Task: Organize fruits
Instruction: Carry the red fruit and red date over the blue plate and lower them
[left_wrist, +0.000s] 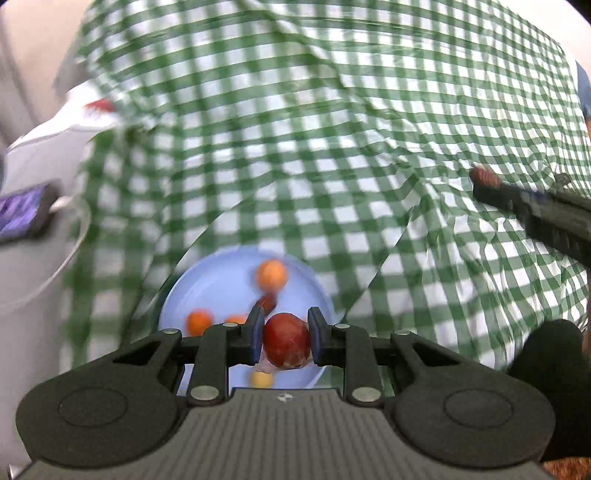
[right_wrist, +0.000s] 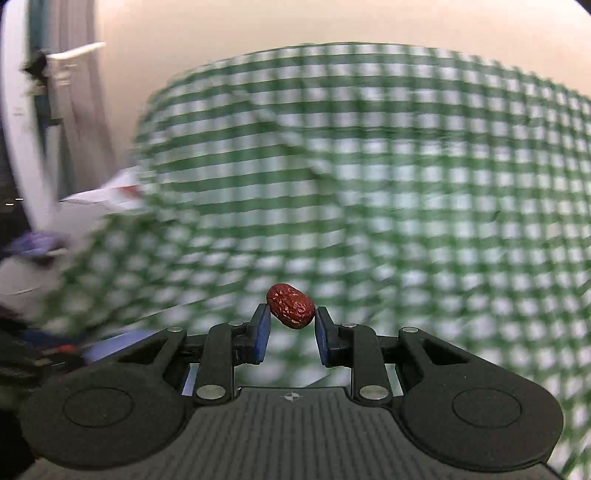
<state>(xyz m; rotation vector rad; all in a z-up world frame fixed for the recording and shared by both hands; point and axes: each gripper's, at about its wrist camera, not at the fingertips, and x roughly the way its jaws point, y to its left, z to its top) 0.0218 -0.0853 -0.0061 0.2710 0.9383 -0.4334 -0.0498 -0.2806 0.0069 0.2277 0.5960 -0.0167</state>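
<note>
My left gripper (left_wrist: 283, 332) is shut on a smooth red date (left_wrist: 286, 339), held above a pale blue plate (left_wrist: 214, 284). On that plate lie an orange round fruit (left_wrist: 272, 275), a second orange fruit (left_wrist: 199, 321), a dark red date (left_wrist: 266, 303) and a small yellow fruit (left_wrist: 261, 379). My right gripper (right_wrist: 291, 314) is shut on a wrinkled red date (right_wrist: 290, 305) at its fingertips, over the green checked cloth (right_wrist: 406, 192). In the left wrist view the right gripper (left_wrist: 480, 184) reaches in from the right with that date (left_wrist: 485, 176) at its tip.
A green and white checked cloth (left_wrist: 332, 129) covers the table. A phone (left_wrist: 22, 212) with a white cable lies on a grey surface at the left, beside white papers (left_wrist: 66, 125). A dark rounded thing (left_wrist: 546, 350) sits at the lower right.
</note>
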